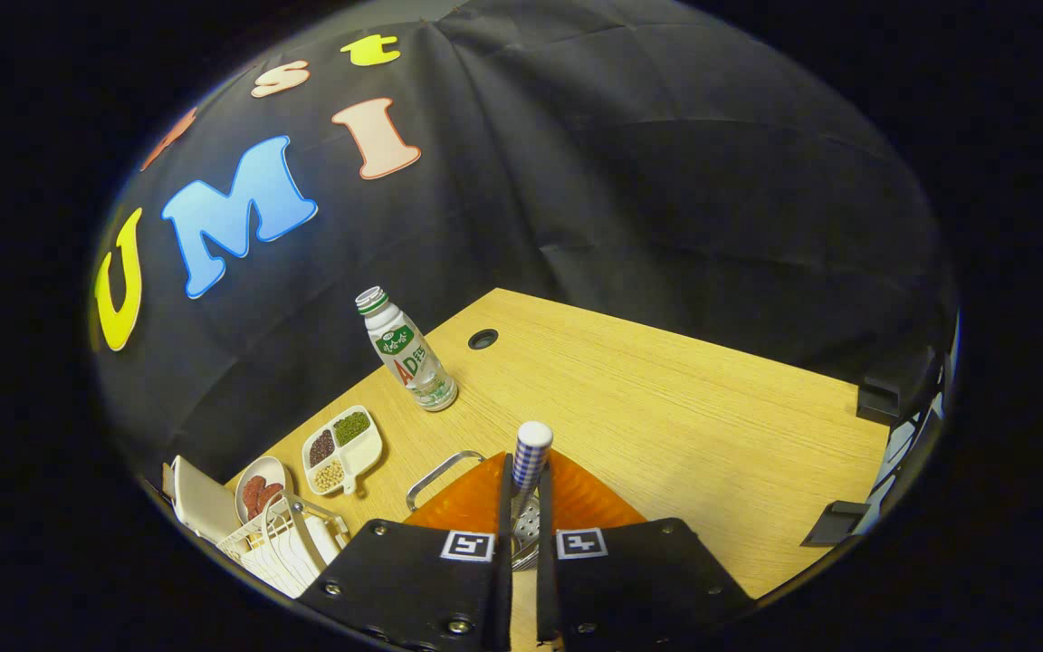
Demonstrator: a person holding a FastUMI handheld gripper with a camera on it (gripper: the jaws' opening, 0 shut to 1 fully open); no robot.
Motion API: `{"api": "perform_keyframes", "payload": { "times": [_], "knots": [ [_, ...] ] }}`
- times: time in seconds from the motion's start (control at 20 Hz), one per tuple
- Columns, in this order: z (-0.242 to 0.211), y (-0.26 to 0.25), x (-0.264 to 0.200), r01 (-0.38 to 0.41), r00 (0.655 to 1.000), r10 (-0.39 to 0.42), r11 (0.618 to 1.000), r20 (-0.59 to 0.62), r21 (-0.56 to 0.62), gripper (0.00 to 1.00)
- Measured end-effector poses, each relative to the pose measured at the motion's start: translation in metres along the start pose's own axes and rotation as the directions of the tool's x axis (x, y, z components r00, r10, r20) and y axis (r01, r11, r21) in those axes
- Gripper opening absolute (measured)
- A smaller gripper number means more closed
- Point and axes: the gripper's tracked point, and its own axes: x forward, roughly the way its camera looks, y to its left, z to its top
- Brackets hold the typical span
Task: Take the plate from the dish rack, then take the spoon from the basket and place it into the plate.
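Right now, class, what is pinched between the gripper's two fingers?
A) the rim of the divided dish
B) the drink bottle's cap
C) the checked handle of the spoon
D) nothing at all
C: the gripper is closed on the spoon, whose blue-checked handle stands up between both fingers above the orange basket.

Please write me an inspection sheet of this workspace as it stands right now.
Surface: wooden table with a round hole.
Job's things: spoon with checked handle held upright over the orange plate; white dish rack at the table's corner.
Clutter: bottle; divided dish of beans; small dish of red pieces.
Gripper: gripper, fingers closed on the spoon handle.
Cables: nothing seen.
Surroundings: black cloth wall.
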Motion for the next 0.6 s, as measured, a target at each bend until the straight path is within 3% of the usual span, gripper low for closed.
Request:
{"api": "perform_keyframes", "payload": {
  "times": [0.1,0.6],
  "knots": [
    [0.003,0.007,0.004,0.006,1.000,-0.006,1.000,-0.002,-0.022,0.02],
    [0.028,0.044,-0.024,-0.009,0.997,0.021,0.987,0.072,-0.157,0.02]
  ]
}}
